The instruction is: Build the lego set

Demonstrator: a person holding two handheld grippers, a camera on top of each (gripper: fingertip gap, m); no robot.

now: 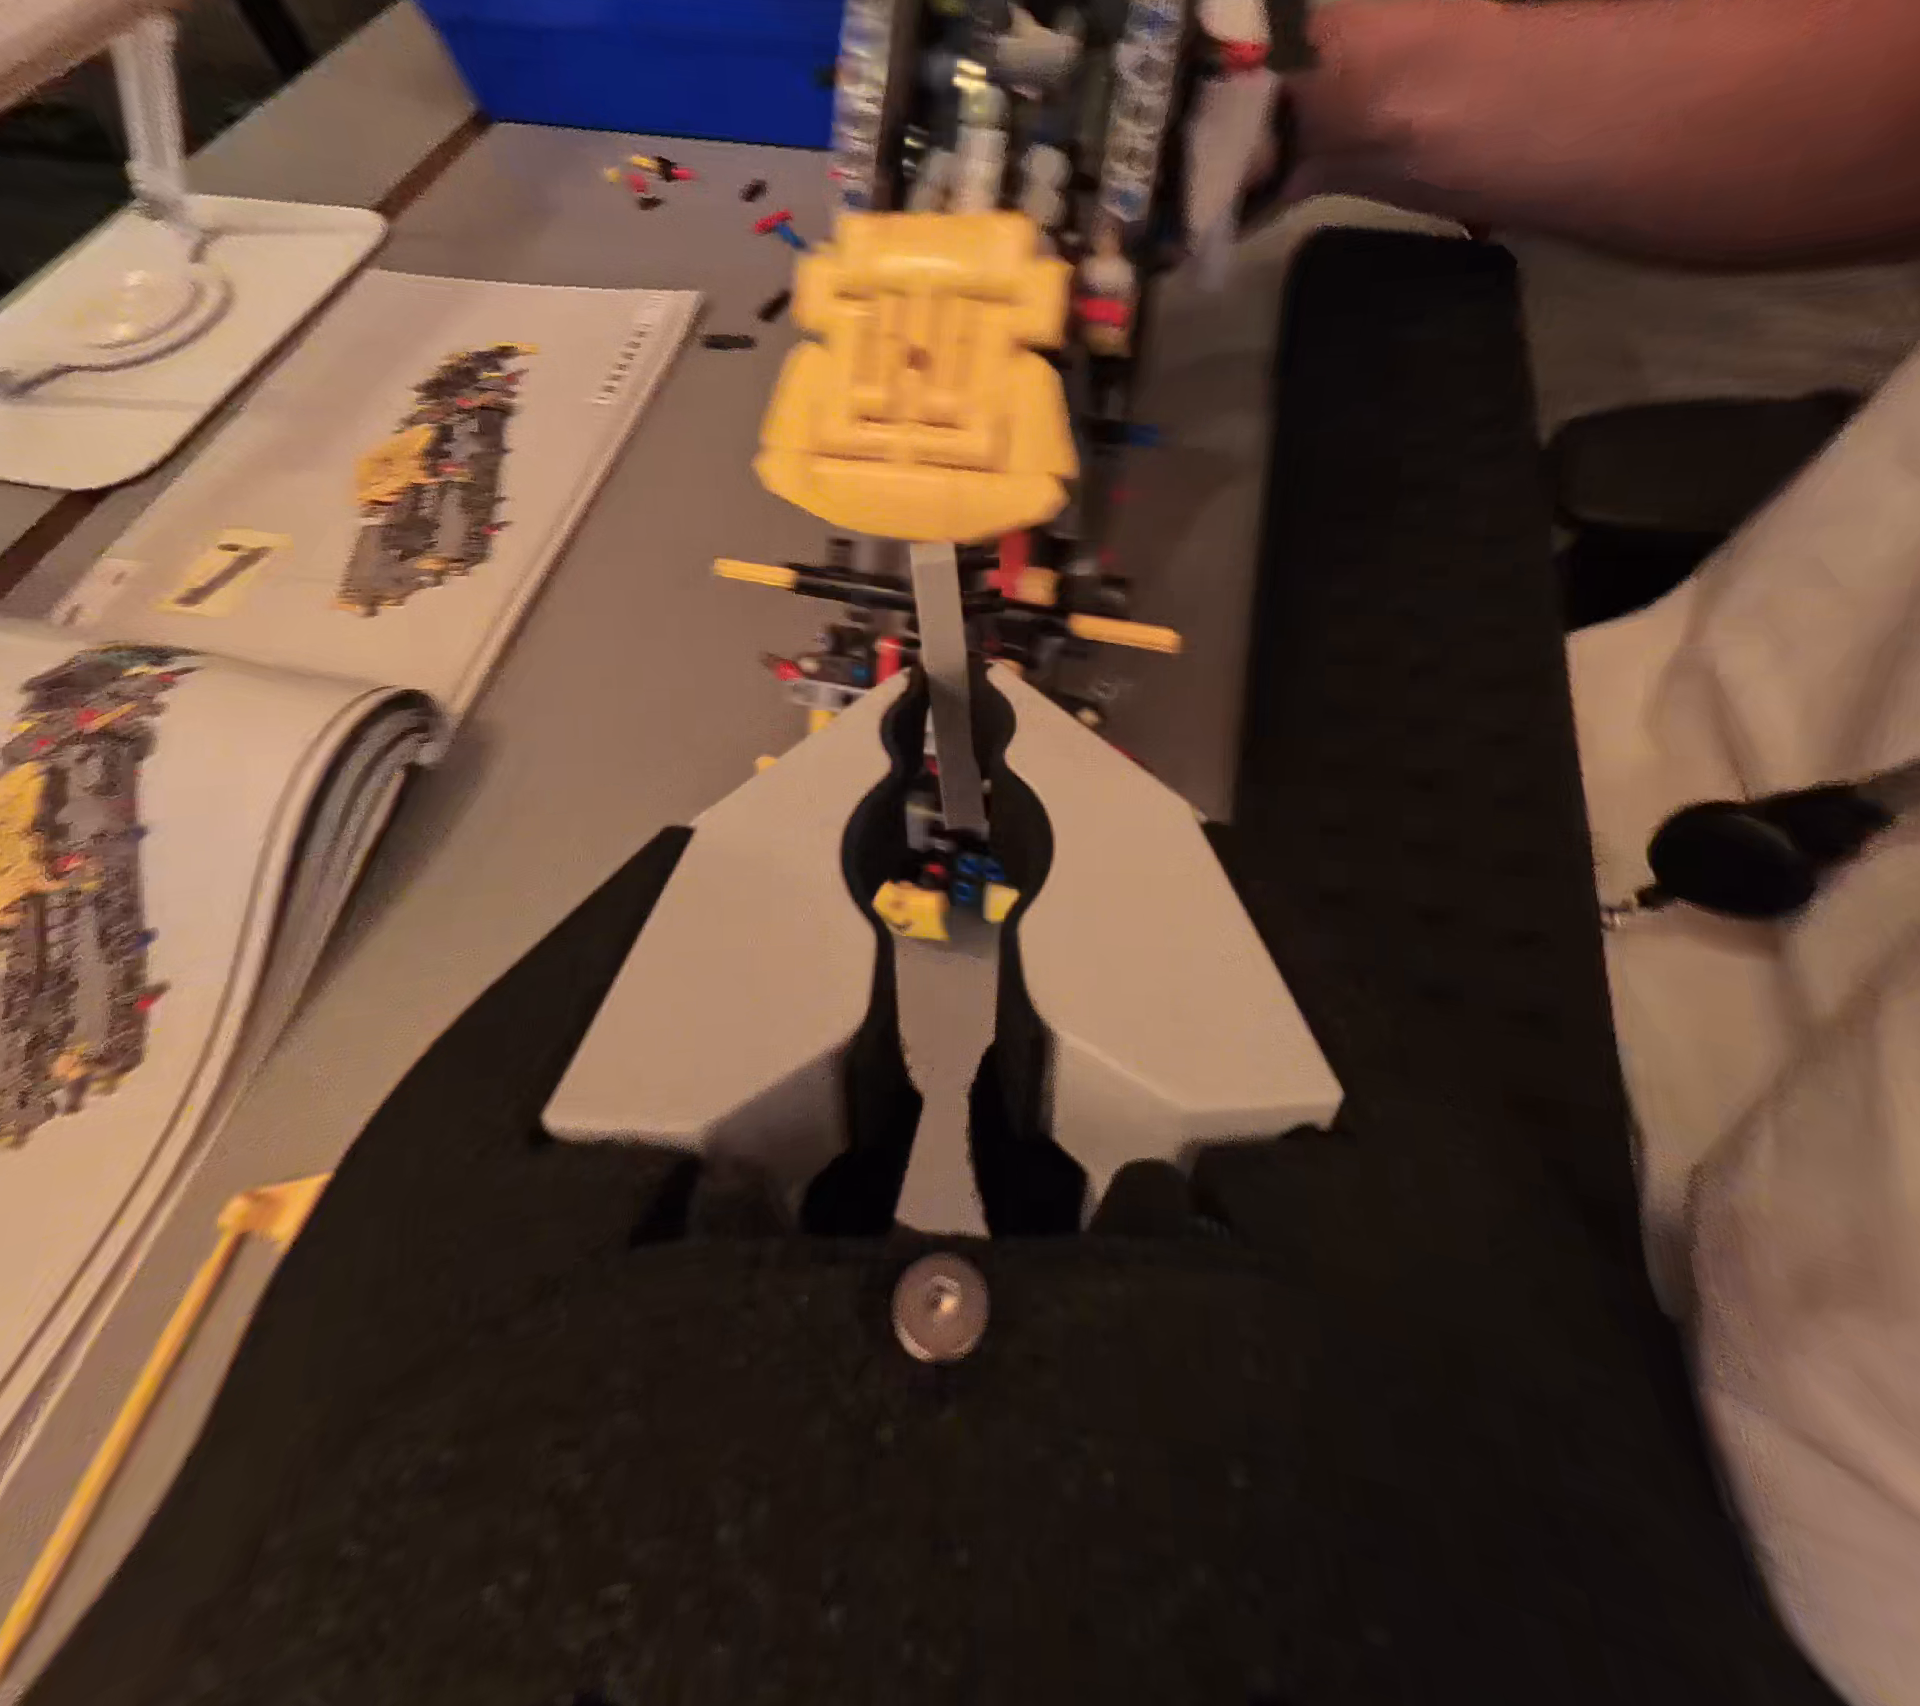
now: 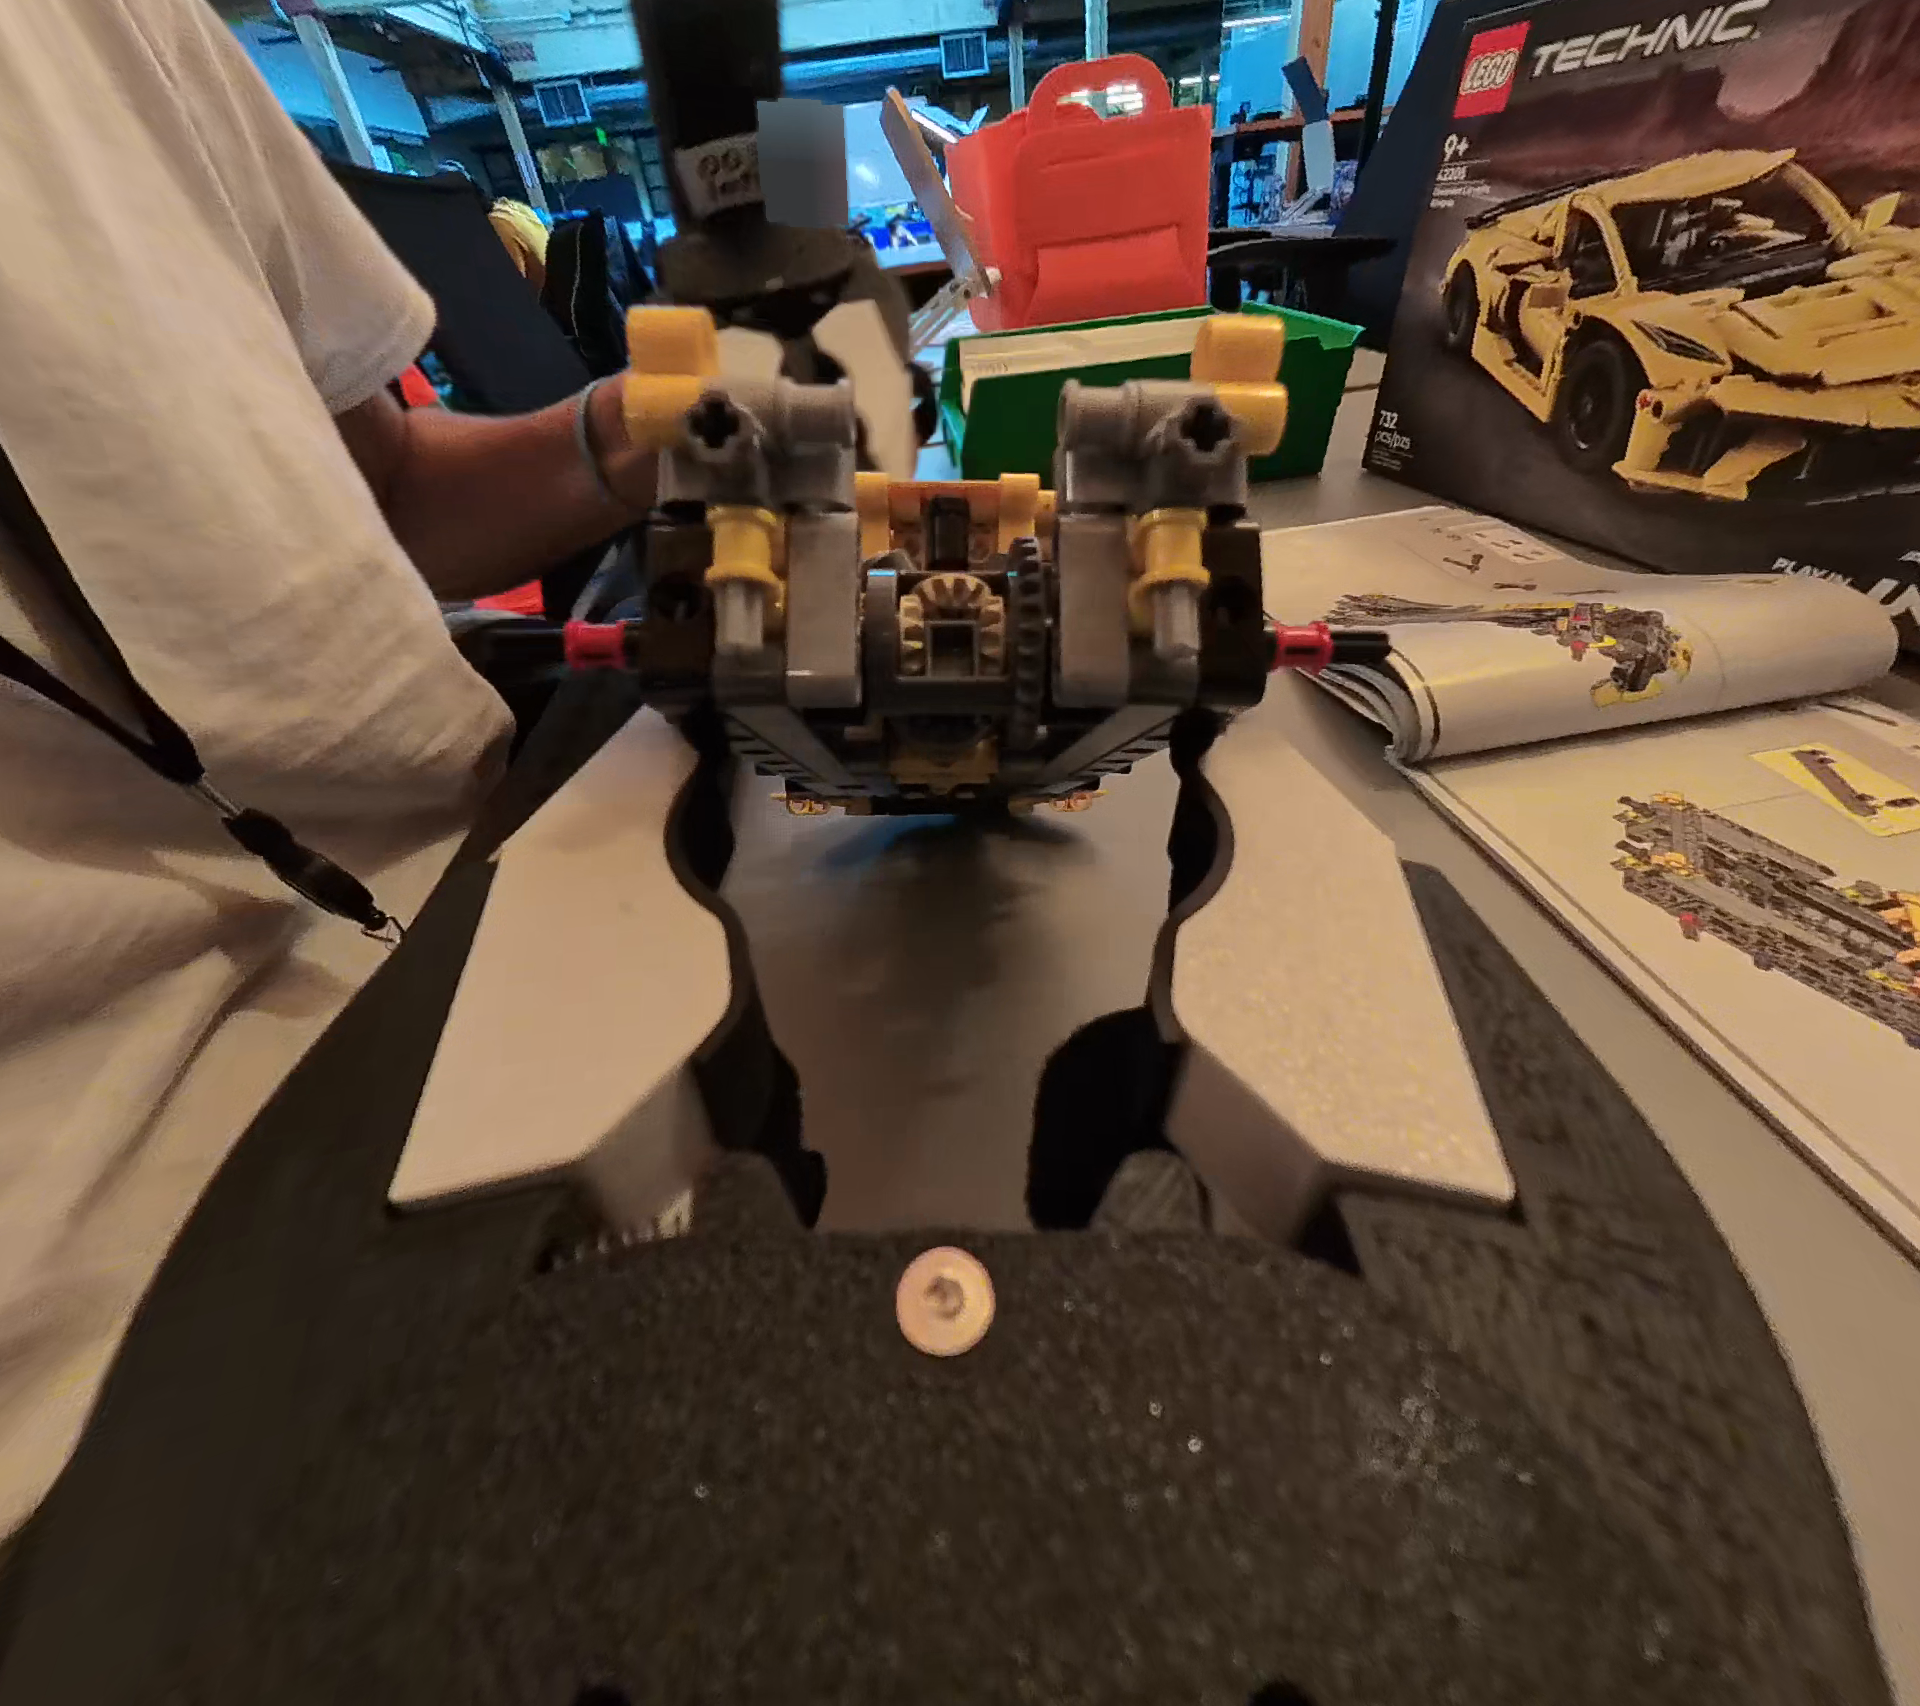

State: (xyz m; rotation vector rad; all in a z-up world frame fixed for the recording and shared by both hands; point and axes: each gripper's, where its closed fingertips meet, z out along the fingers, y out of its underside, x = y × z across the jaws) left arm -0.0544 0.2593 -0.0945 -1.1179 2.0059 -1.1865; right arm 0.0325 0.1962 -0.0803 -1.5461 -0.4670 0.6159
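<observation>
The lego car chassis [image 1: 925, 596] is a long black and grey frame held off the table between both grippers. A yellow seat-like part [image 1: 914, 389] sits on top of it. My left gripper [image 1: 951, 690] is shut on a thin grey beam [image 1: 951, 721] at the chassis's near end. In the right wrist view, the other end of the chassis [image 2: 951, 617] shows gears, grey connectors and yellow pins. My right gripper [image 2: 935, 752] is shut on its sides. The left gripper [image 2: 790, 347] shows behind it. The left wrist view is blurred.
An open instruction booklet [image 1: 343, 513] lies on the grey table; it also shows in the right wrist view [image 2: 1621, 680]. Around it are a blue bin [image 1: 623, 25], loose small pieces [image 1: 717, 191], a white stand [image 1: 156, 326], a yellow axle [image 1: 156, 1407], the set's box [image 2: 1662, 254], a green bin [image 2: 1143, 399] and a person's arm [image 1: 1610, 98]. Some 12 cm of space lies between my two pairs of fingers.
</observation>
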